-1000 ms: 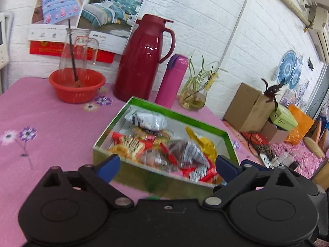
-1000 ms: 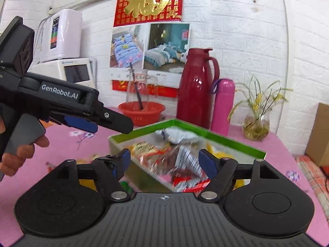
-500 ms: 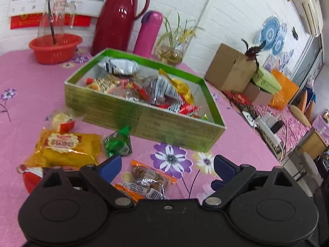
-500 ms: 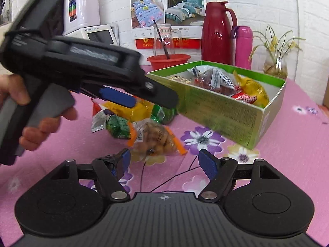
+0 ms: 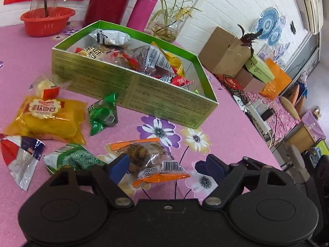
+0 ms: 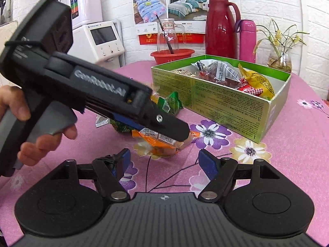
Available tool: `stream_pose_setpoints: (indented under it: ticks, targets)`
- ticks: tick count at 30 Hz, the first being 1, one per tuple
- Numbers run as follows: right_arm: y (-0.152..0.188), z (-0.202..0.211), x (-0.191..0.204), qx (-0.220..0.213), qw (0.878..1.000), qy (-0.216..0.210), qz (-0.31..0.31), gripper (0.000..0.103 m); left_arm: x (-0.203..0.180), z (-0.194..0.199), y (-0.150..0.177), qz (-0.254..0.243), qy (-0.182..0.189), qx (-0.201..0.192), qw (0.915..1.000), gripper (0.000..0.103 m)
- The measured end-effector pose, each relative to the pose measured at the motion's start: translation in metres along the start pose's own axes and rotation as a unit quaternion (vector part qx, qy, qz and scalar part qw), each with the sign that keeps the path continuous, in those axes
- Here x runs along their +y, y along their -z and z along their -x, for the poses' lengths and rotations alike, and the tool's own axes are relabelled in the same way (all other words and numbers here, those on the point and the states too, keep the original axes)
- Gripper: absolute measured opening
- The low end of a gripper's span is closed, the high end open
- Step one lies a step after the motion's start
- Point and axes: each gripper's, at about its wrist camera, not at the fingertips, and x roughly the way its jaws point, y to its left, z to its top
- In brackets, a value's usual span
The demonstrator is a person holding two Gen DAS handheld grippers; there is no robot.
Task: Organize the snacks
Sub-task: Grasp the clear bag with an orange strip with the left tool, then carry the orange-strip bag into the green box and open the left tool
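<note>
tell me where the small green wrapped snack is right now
In the left wrist view the small green snack lies on the tablecloth, between the yellow bread pack and the green box.

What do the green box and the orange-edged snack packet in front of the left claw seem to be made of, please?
Green box: probably printed cardboard with a slight sheen; thin folded walls, white inside. Orange-edged snack packet: glossy clear plastic film, since its contents show through and it glints.
</note>
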Motion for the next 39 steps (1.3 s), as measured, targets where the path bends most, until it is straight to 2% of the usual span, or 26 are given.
stream_pose_setpoints:
  ticks: [4,7,8,9,10,13,14,19,26,34,39]
  targets:
    - [-0.006,-0.01,0.001,0.005,1.0,-0.001,0.015,0.103,0.005,-0.004,-0.001,0.012,-0.005,0.004,0.9999,0.073]
    - [-0.01,-0.02,0.0,0.013,1.0,0.003,0.019,0.103,0.008,-0.01,0.0,0.016,-0.003,0.012,0.9998,0.045]
    - [-0.011,-0.023,-0.001,0.016,1.0,0.005,0.019,0.099,0.009,-0.012,0.001,0.015,-0.005,0.013,0.9998,0.029]
    - [-0.011,-0.026,-0.001,0.019,1.0,0.006,0.019,0.076,0.009,-0.013,0.002,0.014,-0.007,0.012,0.9998,0.012]
    - [-0.011,-0.028,-0.001,0.024,1.0,0.011,0.017,0.063,0.01,-0.013,0.004,0.013,-0.003,0.008,0.9999,0.011]
    - [-0.008,-0.025,-0.002,0.022,1.0,0.018,0.012,0.049,0.008,-0.009,0.007,0.019,0.005,-0.003,0.9998,0.011]
    - [-0.008,-0.022,-0.001,0.017,1.0,0.016,0.013,0.047,0.006,-0.006,0.007,0.017,0.005,-0.008,0.9998,0.011]
    - [-0.014,-0.006,0.007,-0.018,0.999,0.034,0.034,0.045,-0.011,0.013,0.0,-0.005,0.007,-0.045,0.999,0.011]
    - [-0.037,0.006,0.004,-0.076,0.995,0.037,0.055,0.045,-0.026,0.034,-0.025,-0.041,0.003,-0.094,0.9947,0.011]
    - [-0.075,-0.012,-0.007,-0.127,0.987,0.046,0.092,0.045,-0.018,0.036,-0.066,-0.056,-0.011,-0.148,0.9873,0.011]
    - [-0.096,-0.033,-0.013,-0.139,0.985,0.042,0.095,0.045,-0.005,0.025,-0.09,-0.065,-0.022,-0.172,0.9827,0.011]
